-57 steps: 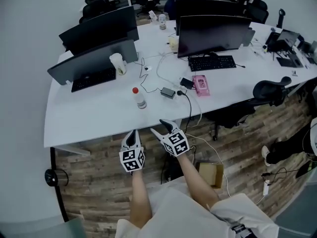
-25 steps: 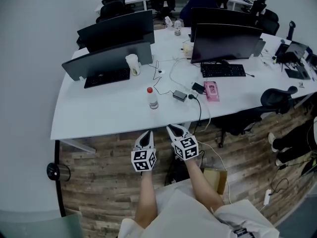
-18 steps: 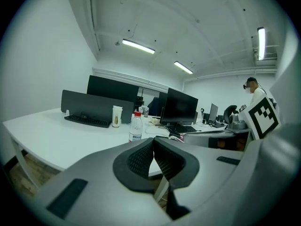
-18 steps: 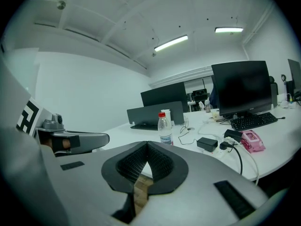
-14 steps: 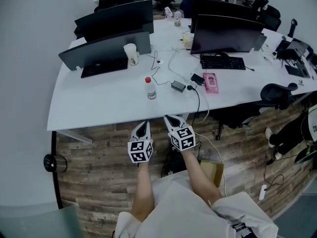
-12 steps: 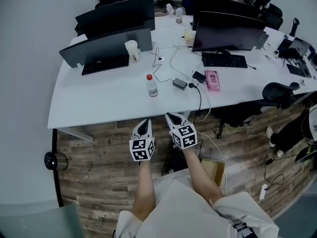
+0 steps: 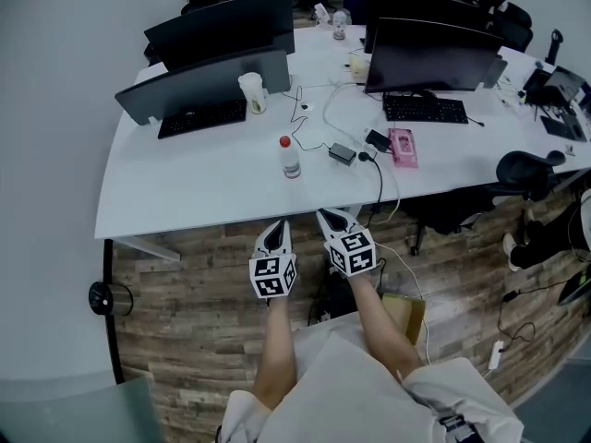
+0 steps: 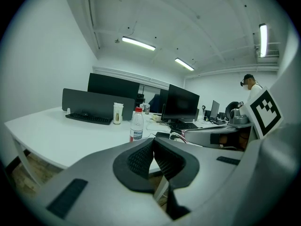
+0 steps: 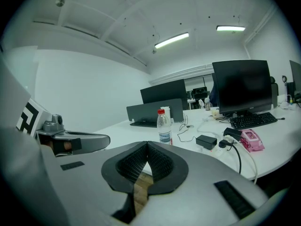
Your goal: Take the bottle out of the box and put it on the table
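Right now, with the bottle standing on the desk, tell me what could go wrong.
1. The bottle is tall and narrow and stands upright near a black adapter and loose wiring. If the cable hanging over the edge of the table gets snagged, it might tip the bottle.
2. The left gripper and right gripper both have their fingers shut, so reaching back in like this would likely shove the bottle rather than grip it.

Bottle [image 7: 290, 161] w/ red cap [image 7: 284, 141], white table [image 7: 185, 192], blk monitors [image 7: 199, 86], brown wood-plank floor [image 7: 185, 317].
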Demonstrator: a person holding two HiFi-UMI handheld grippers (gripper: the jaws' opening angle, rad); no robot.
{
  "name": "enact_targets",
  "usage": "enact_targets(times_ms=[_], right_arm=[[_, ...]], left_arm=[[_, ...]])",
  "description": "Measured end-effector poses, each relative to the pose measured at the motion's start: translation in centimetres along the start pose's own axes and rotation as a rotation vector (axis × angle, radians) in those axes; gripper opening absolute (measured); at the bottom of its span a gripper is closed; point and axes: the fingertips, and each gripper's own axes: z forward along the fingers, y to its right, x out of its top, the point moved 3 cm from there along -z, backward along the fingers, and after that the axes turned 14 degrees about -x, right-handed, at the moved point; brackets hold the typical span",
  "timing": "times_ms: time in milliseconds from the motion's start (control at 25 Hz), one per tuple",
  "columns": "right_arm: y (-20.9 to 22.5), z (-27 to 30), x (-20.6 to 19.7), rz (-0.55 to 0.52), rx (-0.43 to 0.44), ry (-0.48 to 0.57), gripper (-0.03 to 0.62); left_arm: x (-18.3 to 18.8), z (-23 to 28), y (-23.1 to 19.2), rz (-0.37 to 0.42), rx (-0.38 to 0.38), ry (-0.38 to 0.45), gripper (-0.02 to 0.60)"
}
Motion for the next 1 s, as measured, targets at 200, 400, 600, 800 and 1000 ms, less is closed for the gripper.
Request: enact_targets(times_ms=[200,400,600,800,1000], right_arm=[[0.52,-0.05,-0.45,-0.003,-0.017,-0.017,0.04],[0.26,-0.17,-0.94,-0.007,0.003,-0.042,0.04],[0.04,-0.14,-0.94,-0.016,0.013,-0.056,0.04],[0.22,0.01,-0.89,-0.024,-0.001,-0.057,0.04],[0.13,0.09,-0.8,-0.033,0.003,-0.06,0.039]], left_arm=[[-0.39,-0.14,-0.28,-0.011,0.016,-0.01,0.014],[-0.45,-0.23,-0.24,-0.006,0.019,-0.011,0.014],[-0.36,-0.33,-0.39,-0.004,0.015,-0.014,0.014],[-0.38,-0.36,-0.51,-0.001,0.005,-0.015,0.014],[-0.1,-0.34,-0.56,0.001,0.002,-0.01,0.014]])
